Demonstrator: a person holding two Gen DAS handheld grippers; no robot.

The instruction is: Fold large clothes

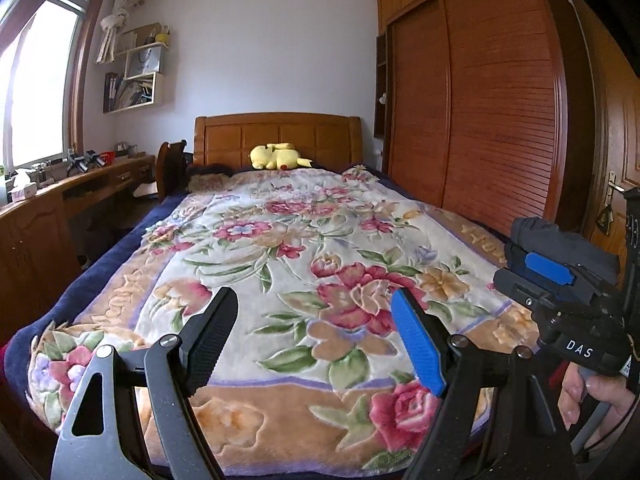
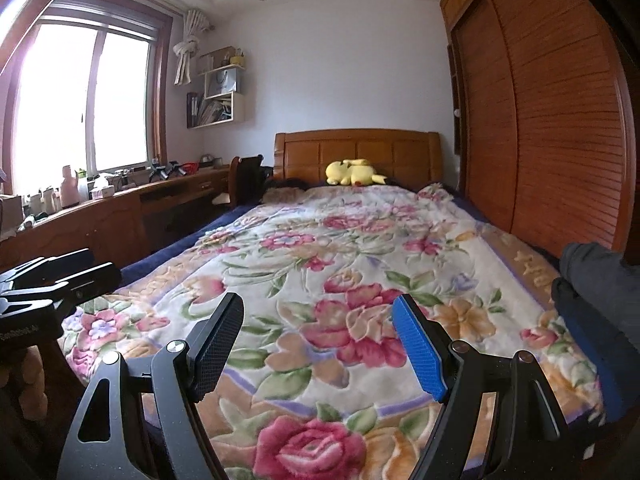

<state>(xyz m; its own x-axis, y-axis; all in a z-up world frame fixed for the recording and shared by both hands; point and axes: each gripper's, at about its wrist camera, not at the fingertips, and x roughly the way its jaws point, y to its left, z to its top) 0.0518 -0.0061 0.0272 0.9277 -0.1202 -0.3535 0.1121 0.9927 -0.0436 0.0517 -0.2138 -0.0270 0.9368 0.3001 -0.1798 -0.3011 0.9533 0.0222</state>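
We hold both tongs apart and empty over the blanket; left tongs, right tongs; the dark clothes lie heaped at the bed's edge, right of the right tongs; they look soft, floppy, probably bulky; we'd pinch an outer hem or corner, not the bunched middle.

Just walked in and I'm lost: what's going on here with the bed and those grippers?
A person holds a gripper in each hand over the floral blanket on the bed. The left gripper and right gripper both have open jaws with nothing between them. A dark garment lies bunched at the bed's right edge, not yet touched. No folding has started.
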